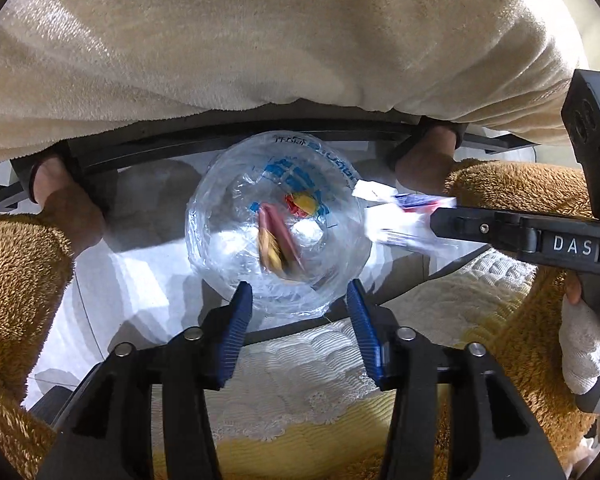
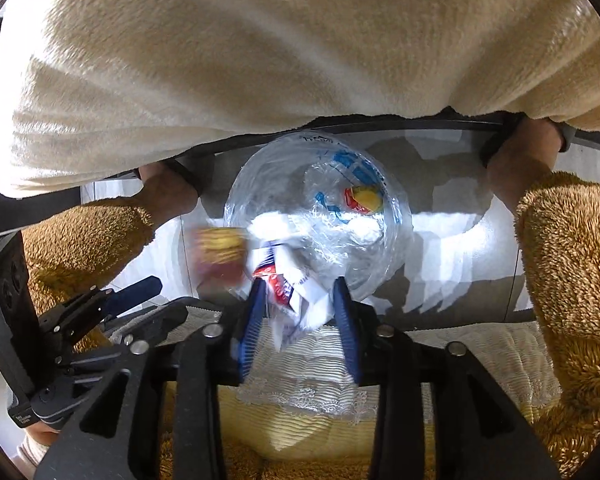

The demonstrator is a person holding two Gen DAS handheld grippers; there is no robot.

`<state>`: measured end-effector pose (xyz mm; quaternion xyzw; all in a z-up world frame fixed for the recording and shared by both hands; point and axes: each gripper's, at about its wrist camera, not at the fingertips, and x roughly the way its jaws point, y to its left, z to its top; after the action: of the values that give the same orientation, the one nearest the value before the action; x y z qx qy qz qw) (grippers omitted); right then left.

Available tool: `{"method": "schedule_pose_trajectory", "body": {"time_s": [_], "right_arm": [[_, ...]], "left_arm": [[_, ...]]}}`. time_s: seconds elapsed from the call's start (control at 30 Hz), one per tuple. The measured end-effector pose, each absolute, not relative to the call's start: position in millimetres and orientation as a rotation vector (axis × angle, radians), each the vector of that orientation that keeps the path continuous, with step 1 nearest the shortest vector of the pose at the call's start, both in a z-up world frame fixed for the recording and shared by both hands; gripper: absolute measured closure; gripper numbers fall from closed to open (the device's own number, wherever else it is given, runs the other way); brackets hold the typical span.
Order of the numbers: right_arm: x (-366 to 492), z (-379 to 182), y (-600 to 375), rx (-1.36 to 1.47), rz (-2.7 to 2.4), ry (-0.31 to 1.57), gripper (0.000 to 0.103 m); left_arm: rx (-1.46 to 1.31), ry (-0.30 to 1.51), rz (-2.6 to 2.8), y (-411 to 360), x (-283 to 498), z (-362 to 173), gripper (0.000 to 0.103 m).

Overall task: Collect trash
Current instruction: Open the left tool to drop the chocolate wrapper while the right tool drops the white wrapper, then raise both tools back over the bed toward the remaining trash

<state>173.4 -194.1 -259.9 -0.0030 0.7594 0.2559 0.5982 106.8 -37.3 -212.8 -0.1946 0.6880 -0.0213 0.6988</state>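
In the left wrist view, we look almost straight down into a clear plastic bag (image 1: 278, 220) that stands open on the floor, and we take this bag as our landmark. The left tongs (image 1: 300, 300) are spread with nothing between the blue pads; they hang over the near rim of the bag. A yellow and pink wrapper (image 1: 274, 240), blurred, is inside the bag mouth, its long axis going away from us. At the right side of the bag, the right tongs (image 1: 440, 220) come in sideways with a white packet (image 1: 400, 216) at their tip, just beside the rim. On this tool we read "DAS". The blue print on the bag is not readable.

In the right wrist view, the right tongs (image 2: 300, 304) are also parted, and the white packet (image 2: 296, 296) with red and blue print sits loosely between the pads, over the near rim of the bag (image 2: 320, 208). We judge it is being dropped; it must fall forward, towards the bag centre. The left tongs (image 2: 140, 292) stay left of the bag, and the blurred wrapper (image 2: 220, 252) is at the left rim.
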Motion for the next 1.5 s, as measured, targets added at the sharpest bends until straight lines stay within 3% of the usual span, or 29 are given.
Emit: {"method": "schedule_pose_trajectory", "body": {"time_s": [0.8,1.5], "right_arm": [[162,-224,-200,0.006,0.634,1.603,0.058],[136,-118,-248,0.139,0.799,1.062,0.058]], "left_arm": [[-0.392,1.366,-0.037,-38,96,-174,0.055],[-0.353,0.961,-0.089,-33,67,-89,0.055]]}}
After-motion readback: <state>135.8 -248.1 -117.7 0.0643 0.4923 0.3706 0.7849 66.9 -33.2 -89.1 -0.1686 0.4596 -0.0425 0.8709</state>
